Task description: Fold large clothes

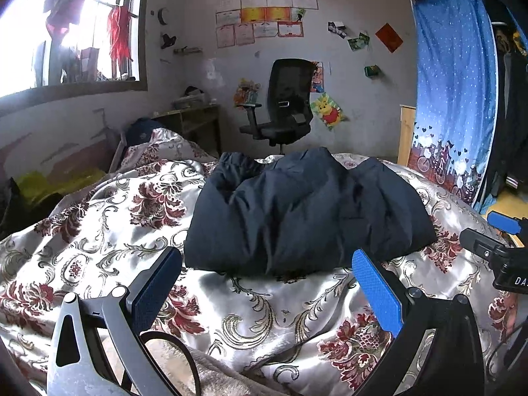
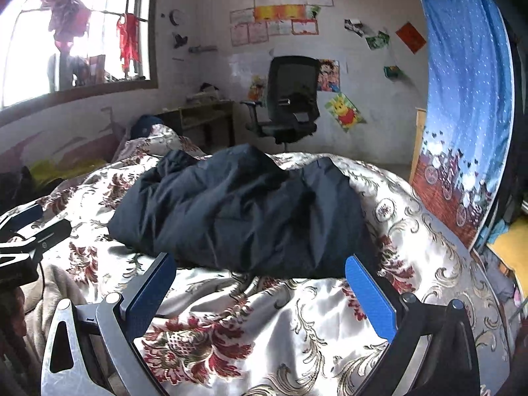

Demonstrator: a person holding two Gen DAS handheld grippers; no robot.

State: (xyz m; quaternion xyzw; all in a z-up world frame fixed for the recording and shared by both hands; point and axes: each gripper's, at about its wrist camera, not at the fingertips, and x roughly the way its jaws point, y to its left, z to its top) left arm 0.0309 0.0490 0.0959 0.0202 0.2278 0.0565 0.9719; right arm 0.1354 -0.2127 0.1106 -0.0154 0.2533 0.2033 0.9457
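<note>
Puffy navy jacket [image 1: 297,211], folded lump, satin floral bedspread [image 1: 109,231]

- The white letters "DA", cut off by the picture's edge, are seen on the black body of the right gripper [image 1: 505,231] in the left wrist view.
- The sheets pinned on the wall [image 1: 267,19] are too blurred to be read.

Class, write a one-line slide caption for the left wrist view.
Open left gripper faces a bundled dark navy jacket on a floral satin bedspread.
</note>
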